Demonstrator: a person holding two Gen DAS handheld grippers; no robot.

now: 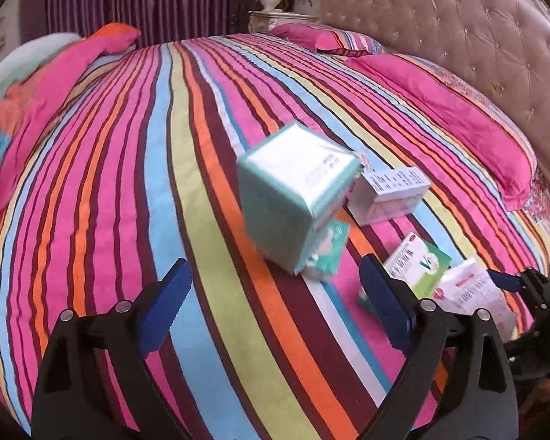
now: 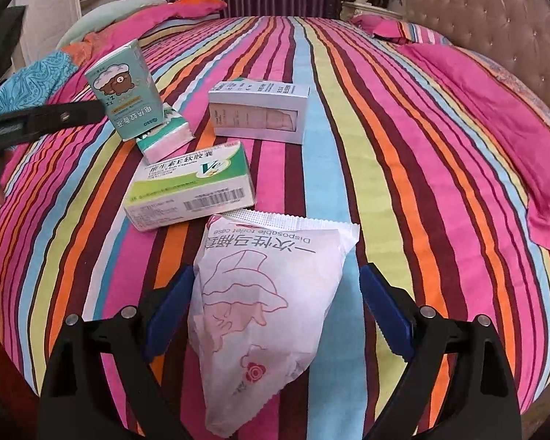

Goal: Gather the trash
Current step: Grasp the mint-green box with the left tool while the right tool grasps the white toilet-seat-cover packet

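A white crinkled plastic packet (image 2: 264,315) printed with a pink line drawing lies on the striped bedspread (image 2: 403,168) with its long axis running near to far, its serrated sealed edge at the far end; the print, read upside down from the right wrist view, says "Disposable toilet case" above a row of Chinese characters, and a red rose emblem sits near its near end. The right gripper (image 2: 277,315) points steeply down over it with its blue-padded jaws standing wide apart on either side of the packet, the left pad just beside the wrapper's edge and the right pad clear of it. Beyond the packet, a green-and-white cardboard box (image 2: 190,190) marked "Ve" and "Soft Capsules", with a barcode on its near side, lies with its long axis left to right. Farther off stand a teal carton (image 2: 126,88) with a cartoon bear, tilted against a small green-and-white pack (image 2: 167,139), and a white windowed box (image 2: 258,113) lying on its side. The left gripper (image 1: 275,304) also slants down, jaws wide apart and holding nothing, with the teal carton (image 1: 293,198) blurred just beyond its tips.
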